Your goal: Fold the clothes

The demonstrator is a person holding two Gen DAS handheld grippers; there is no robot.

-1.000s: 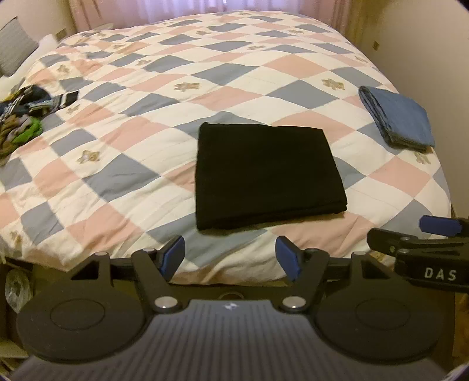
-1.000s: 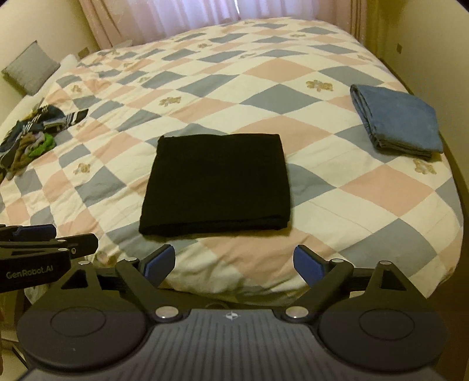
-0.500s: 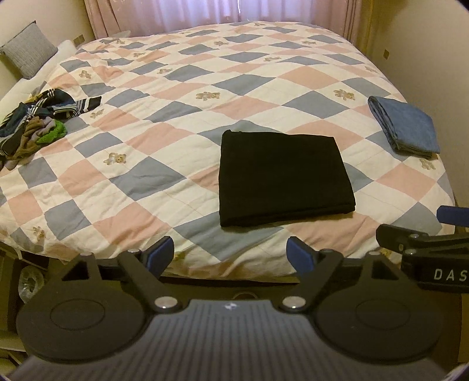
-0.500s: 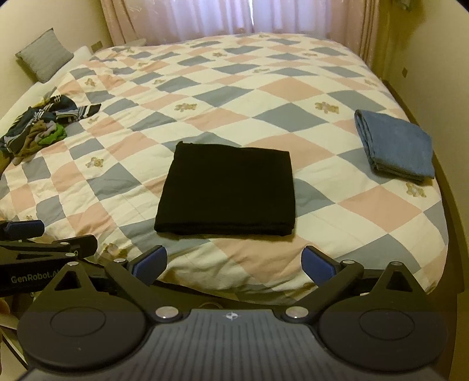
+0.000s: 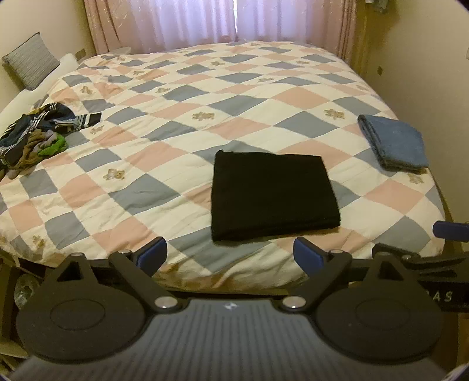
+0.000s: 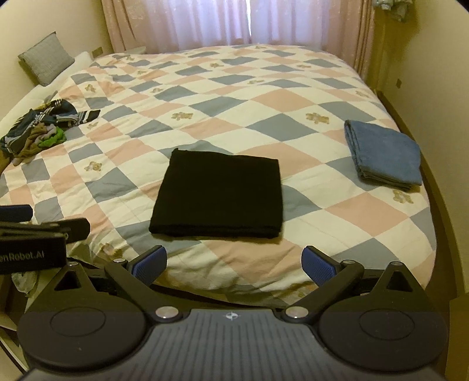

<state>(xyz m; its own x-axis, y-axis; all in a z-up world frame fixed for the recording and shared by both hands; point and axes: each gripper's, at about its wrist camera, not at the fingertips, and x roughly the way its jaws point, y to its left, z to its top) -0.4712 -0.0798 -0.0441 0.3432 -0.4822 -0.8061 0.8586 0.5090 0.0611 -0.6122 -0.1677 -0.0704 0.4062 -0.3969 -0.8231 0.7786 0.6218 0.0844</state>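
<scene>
A black garment (image 5: 272, 195) lies folded into a flat rectangle near the front edge of the bed; it also shows in the right wrist view (image 6: 219, 195). A folded blue garment (image 5: 394, 142) lies at the bed's right edge, also seen in the right wrist view (image 6: 384, 154). A heap of unfolded clothes (image 5: 38, 137) lies at the far left, also in the right wrist view (image 6: 44, 130). My left gripper (image 5: 230, 258) is open and empty, back from the bed's front edge. My right gripper (image 6: 233, 265) is open and empty, likewise short of the black garment.
The bed carries a pink, grey and cream checked quilt (image 5: 181, 96). A grey pillow (image 5: 30, 60) leans at the far left wall. Curtains (image 6: 222, 22) hang behind the bed. A wall runs close along the right side.
Both grippers have pulled back and up from the bed, so the black garment looks farther away. Both jaws have opened wider. The clothes have not moved.
</scene>
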